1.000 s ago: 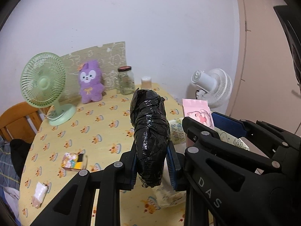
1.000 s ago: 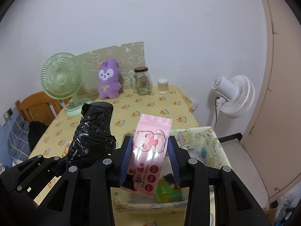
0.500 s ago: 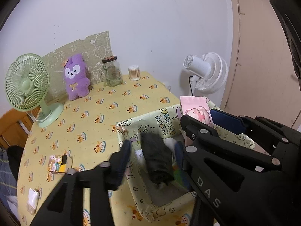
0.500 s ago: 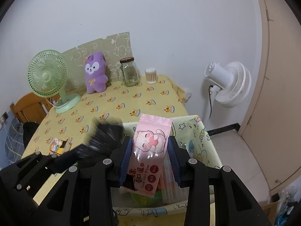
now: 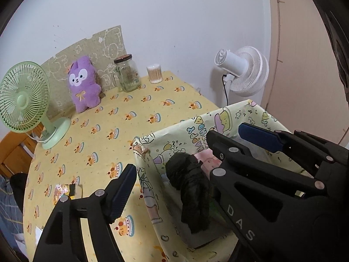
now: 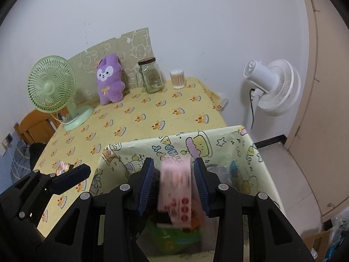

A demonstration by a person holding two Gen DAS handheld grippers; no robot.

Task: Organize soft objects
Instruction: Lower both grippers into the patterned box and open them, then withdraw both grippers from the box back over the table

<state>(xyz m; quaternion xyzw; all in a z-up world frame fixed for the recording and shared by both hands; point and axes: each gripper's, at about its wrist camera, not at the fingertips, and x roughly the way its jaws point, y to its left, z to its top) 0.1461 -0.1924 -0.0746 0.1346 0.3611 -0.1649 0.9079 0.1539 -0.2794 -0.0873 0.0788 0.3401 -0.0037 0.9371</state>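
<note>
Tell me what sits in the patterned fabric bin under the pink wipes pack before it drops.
The pink wipes pack hangs blurred between the right gripper pads, over the patterned fabric bin. Below it lie a green packet and, to its left, the black crumpled plastic bundle. There is no lid; those contents would only cushion it.

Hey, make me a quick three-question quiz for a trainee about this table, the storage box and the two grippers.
1. True or false: the black bundle lies inside the patterned box.
2. What is between the right gripper's pads? A) purple plush B) pink wipes pack C) glass jar
3. Fill in: the left gripper is ____.

Key: 1 true. 2 B, the pink wipes pack. 3 open; its jaws have just been opening, and its pads do not press the bundle.
</note>
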